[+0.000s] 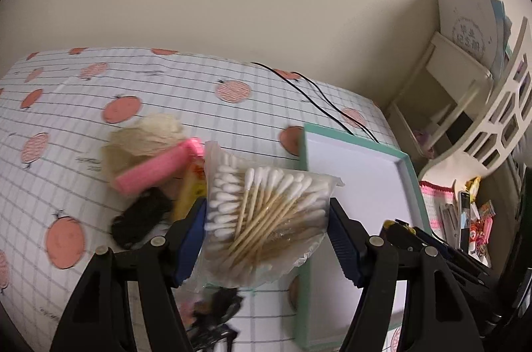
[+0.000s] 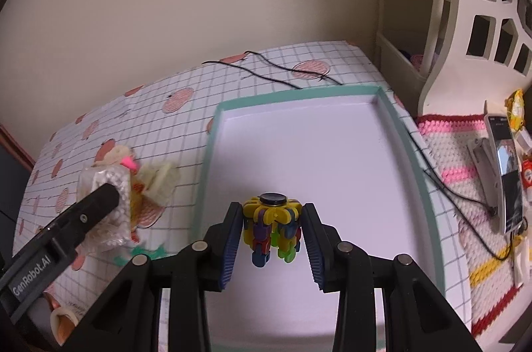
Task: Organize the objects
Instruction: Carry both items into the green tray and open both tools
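Note:
A clear bag of cotton swabs [image 1: 266,212] with wooden sticks sits between the fingers of my left gripper [image 1: 266,202], which is shut on its two sides and holds it above the patterned tablecloth [image 1: 66,106]. In the right wrist view the same bag [image 2: 109,212] hangs left of the tray. My right gripper [image 2: 271,207] is shut on a colourful plastic block toy [image 2: 271,225] topped with a black disc. It holds the toy over the white floor of a teal-rimmed tray [image 2: 316,152]. That tray [image 1: 365,179] lies just right of the swab bag.
Below the bag lie a pink roller [image 1: 153,169], a yellow packet [image 1: 193,189], a black clump [image 1: 139,219] and a cream wad [image 1: 146,132]. A black cable [image 2: 266,72] runs behind the tray. A phone [image 2: 507,172] rests on a knitted mat [image 2: 465,169] by a white shelf [image 2: 449,19].

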The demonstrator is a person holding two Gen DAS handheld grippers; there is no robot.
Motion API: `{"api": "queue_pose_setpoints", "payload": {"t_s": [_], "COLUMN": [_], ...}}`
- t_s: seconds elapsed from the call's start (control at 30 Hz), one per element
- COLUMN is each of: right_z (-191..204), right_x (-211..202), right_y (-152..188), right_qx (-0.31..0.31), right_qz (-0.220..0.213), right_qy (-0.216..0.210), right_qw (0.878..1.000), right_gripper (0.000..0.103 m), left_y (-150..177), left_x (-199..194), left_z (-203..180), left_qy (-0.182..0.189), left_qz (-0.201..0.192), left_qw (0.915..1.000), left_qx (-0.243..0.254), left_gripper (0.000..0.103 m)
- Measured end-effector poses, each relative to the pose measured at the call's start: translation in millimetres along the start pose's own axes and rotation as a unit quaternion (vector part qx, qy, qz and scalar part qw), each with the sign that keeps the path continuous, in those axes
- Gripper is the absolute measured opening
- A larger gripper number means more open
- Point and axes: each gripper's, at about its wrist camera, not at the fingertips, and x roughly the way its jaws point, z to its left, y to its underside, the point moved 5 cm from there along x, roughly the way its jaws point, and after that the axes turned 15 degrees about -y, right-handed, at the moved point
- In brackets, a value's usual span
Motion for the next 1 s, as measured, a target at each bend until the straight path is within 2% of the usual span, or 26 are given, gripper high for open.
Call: {"api": "queue_pose_setpoints", "payload": {"t_s": [0.53,0.73,1.0], "right_z": [-65,-74,-78], "right_x": [27,40,50], "right_y": [-35,-43,-48], "right_qx": [0.025,0.010,-0.001], "right_qz": [-0.010,-0.003,0.004], "right_qy": [0.030,0.044,0.050], "right_qw": [0.999,0.999,0.999], "right_gripper": [0.039,0.039,0.039], "left_y": [-16,-20,-22], "left_x": [49,68,89], "left_z": [-93,-108,-110], "left_qy": [0.030,0.025,0.020], "left_qz": [0.015,0.020,0.039], "left_qw": [0.9978,0.9970,0.9970], "left_qx": [0.057,0.071,0.064], "left_gripper": [0.071,0.071,0.071]}}
